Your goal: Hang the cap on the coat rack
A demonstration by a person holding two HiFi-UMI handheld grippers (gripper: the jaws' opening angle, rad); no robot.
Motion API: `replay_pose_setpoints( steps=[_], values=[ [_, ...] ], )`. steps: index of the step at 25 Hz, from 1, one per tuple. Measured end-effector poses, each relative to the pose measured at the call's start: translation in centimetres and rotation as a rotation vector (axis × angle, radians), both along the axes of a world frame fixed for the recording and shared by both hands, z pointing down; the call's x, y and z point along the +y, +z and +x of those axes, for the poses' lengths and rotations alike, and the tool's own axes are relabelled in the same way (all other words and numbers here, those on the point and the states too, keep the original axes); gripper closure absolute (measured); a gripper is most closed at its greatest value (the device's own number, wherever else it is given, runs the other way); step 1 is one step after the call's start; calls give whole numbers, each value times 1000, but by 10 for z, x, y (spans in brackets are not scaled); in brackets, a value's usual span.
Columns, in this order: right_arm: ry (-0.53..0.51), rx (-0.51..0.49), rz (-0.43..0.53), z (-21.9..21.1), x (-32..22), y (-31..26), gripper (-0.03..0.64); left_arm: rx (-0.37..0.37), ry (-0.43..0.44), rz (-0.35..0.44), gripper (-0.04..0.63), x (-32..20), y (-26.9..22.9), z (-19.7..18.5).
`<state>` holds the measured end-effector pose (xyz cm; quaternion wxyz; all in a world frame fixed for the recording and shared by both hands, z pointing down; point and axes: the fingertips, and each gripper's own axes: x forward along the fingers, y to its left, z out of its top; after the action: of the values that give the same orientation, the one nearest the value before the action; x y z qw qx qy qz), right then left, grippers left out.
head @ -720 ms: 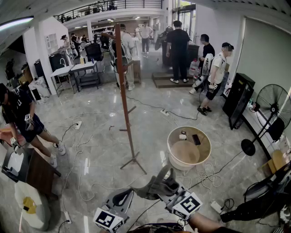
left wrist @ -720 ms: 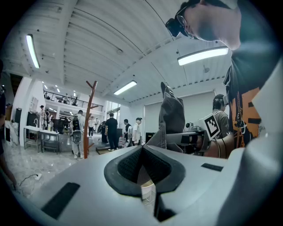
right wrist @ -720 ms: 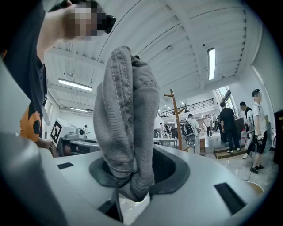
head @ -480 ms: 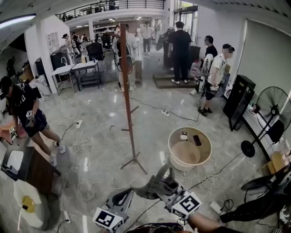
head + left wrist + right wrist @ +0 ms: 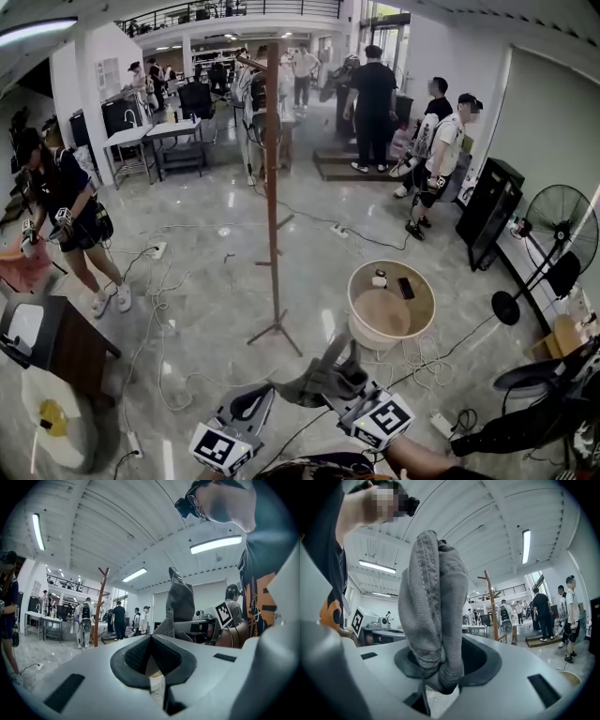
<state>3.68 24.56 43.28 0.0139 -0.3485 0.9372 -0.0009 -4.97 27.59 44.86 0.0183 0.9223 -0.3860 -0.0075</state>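
Denim of the grey cap [image 5: 433, 597] stands folded between the jaws of the right tool [image 5: 440, 670], which are clamped on its lower edge. The rest of the fabric rises straight up out of the tool's nose. The left tool [image 5: 150, 641] sits just beside the right one, on the cap's side, with its jaws drawn together and nothing between them. The cap's loose end reaches across toward the left tool but does not touch it.

Ahead of both tools and well apart from them, the wooden coat rack [image 5: 272, 187] stands upright on splayed feet on the glossy floor [image 5: 206, 309]. Its pegs at the top are bare. White cables [image 5: 178, 375] trail over the floor between the tools and the rack. A round tan tub [image 5: 361, 323] stands ahead and to the right of the right tool.
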Motion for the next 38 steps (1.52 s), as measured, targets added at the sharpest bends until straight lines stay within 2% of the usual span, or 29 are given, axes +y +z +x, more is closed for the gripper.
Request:
replay_pose_setpoints(
  steps=[6,16,20,24,34,38],
  values=[
    [43,15,-21,-18,-4,6,445,-7,41,-2,571,-2,1,-16],
    [27,15,-27,-33,-54,9,445,11,21,-9,571,-50,6,-31],
    [11,8,-44,-38,-88,16,445,-1,-3,-13,571,-82,11,-36],
    [-21,-14,-18,-38,-133,5,445,-35,-60,13,571,-125,-3,-44],
    [-84,-48,-31,6,-239,5,446,-95,-147,68,571,-226,-22,-12],
    [-89,-57,-57,15,-284,14,446,-83,-149,47,571,-263,-19,3]
  ],
)
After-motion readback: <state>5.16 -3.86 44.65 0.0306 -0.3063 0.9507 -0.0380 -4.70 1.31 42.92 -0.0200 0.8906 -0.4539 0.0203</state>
